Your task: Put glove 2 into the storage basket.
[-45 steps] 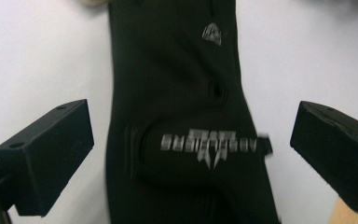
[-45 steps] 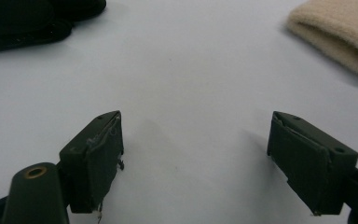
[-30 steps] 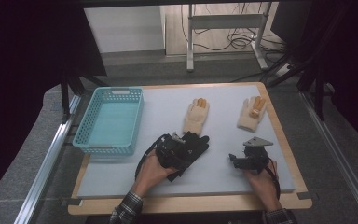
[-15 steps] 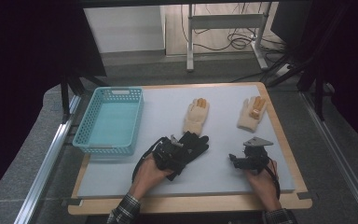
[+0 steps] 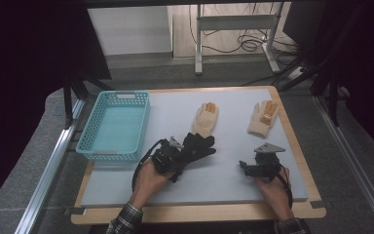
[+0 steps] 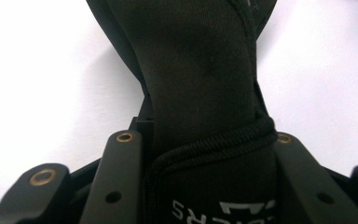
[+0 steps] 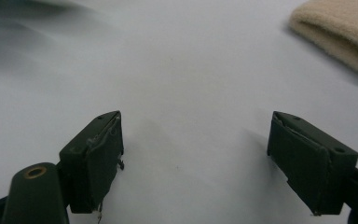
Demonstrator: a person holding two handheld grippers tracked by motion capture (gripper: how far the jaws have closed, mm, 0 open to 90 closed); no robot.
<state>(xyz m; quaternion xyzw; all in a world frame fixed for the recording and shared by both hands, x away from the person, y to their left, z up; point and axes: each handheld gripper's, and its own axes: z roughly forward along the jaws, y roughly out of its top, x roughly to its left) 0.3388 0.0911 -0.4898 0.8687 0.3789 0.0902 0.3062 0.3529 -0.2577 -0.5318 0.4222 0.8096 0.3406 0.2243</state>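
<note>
We find the left gripper (image 5: 177, 158) at centre frame, fingers just closed, pinching the black glove (image 6: 200, 84); the right gripper (image 5: 246, 168) has its fingers spread.

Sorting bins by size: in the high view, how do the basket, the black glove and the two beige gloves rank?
1. turquoise basket, clearly largest.
2. The two beige gloves look alike; unranked.
The black glove is bunched in the left gripper, so its size is unsure.

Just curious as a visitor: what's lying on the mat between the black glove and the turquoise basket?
Nothing: in the high view the grey mat is bare between the black glove and the turquoise basket.
</note>
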